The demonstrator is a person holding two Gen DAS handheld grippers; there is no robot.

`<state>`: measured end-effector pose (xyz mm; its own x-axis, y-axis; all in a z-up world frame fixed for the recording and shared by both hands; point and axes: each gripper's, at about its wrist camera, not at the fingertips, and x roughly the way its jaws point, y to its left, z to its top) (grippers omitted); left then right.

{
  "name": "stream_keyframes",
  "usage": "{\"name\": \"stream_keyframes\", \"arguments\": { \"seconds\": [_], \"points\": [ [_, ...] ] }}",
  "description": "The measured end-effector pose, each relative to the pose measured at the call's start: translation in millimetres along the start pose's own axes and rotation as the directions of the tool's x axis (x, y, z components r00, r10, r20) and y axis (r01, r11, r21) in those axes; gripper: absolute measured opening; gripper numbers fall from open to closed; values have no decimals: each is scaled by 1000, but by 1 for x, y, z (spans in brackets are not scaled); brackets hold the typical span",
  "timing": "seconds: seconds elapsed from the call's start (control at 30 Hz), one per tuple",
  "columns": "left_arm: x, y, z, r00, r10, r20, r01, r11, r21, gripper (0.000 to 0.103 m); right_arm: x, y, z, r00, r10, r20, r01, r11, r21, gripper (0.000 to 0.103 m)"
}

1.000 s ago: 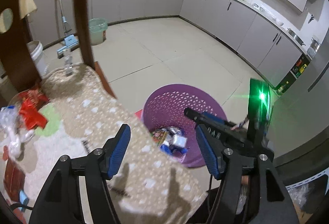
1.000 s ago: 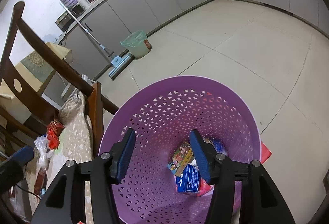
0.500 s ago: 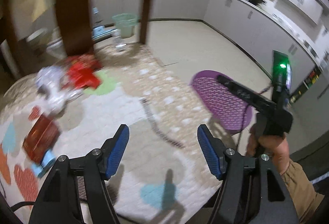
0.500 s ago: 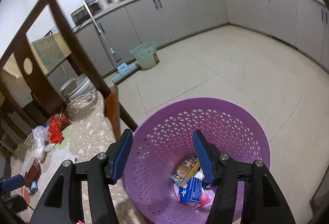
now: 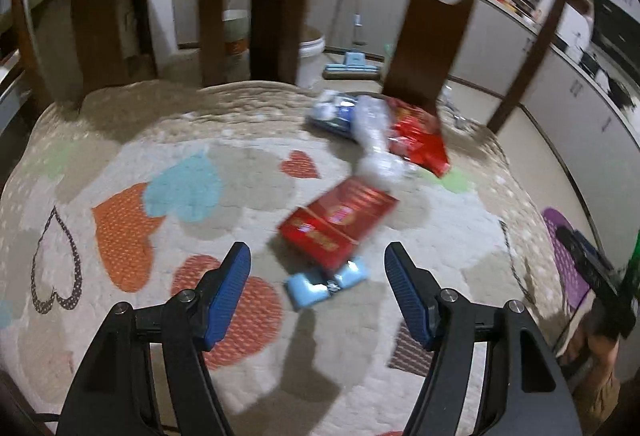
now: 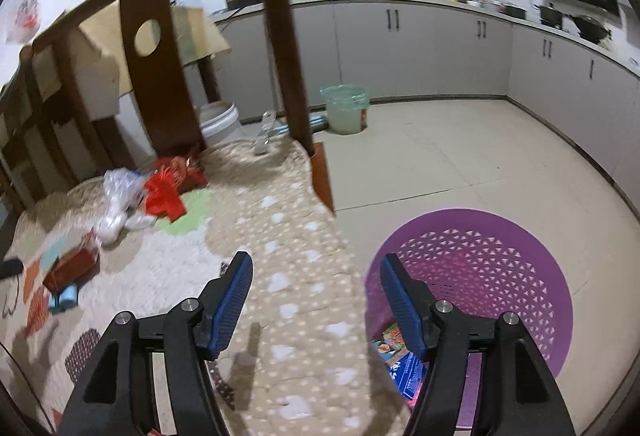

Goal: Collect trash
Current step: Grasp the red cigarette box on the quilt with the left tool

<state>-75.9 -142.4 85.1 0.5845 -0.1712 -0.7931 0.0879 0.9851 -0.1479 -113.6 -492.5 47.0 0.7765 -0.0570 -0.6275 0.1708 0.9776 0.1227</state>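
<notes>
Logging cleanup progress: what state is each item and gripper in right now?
Flat red cardboard box: lying on quilt, overlapping a light blue packet.
Crumpled clear plastic bag: lying on quilt.
Purple perforated plastic basket: upright, holding some wrappers.
Left gripper: open, empty.
Right gripper: opening, empty.

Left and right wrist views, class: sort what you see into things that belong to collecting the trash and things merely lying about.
Belongs to the job:
- red box
- light blue packet
- crumpled clear plastic
- red wrapper
- purple basket, some trash already inside
- left gripper, empty

Just lying about:
- heart-patterned cover
- green bin
- white bucket
</notes>
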Motion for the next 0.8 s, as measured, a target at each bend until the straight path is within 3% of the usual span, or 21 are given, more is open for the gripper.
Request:
{"name": "stream_keyframes", "arguments": {
  "seconds": [0.13, 0.27, 0.4, 0.67, 0.73, 0.8],
  "points": [
    [13, -1, 5, 1000, -11, -24, 12, 999, 37, 72, 2, 1, -2, 1000, -7, -11, 7, 1000, -2, 71],
    [38, -16, 12, 997, -47, -65, 56, 989, 138, 73, 3, -4, -2, 1000, -14, -18, 14, 1000, 20, 72],
    [67, -30, 22, 991, -29, -128, 58, 973, 226, 73, 4, -3, -2, 999, -20, -24, 21, 1000, 12, 73],
    [100, -38, 31, 979, -12, -206, 66, 964, 258, 73, 7, -1, -4, 999, -20, -36, 20, 1000, -8, 73],
    [98, -40, 26, 978, -15, -209, 71, 962, 263, 64, 8, 0, -4, 999, -22, -38, 22, 1000, -13, 73],
    [92, -41, 22, 981, -14, -191, 65, 963, 263, 64, 9, 0, -5, 999, -23, -42, 22, 1000, -14, 73]
  ]
}}
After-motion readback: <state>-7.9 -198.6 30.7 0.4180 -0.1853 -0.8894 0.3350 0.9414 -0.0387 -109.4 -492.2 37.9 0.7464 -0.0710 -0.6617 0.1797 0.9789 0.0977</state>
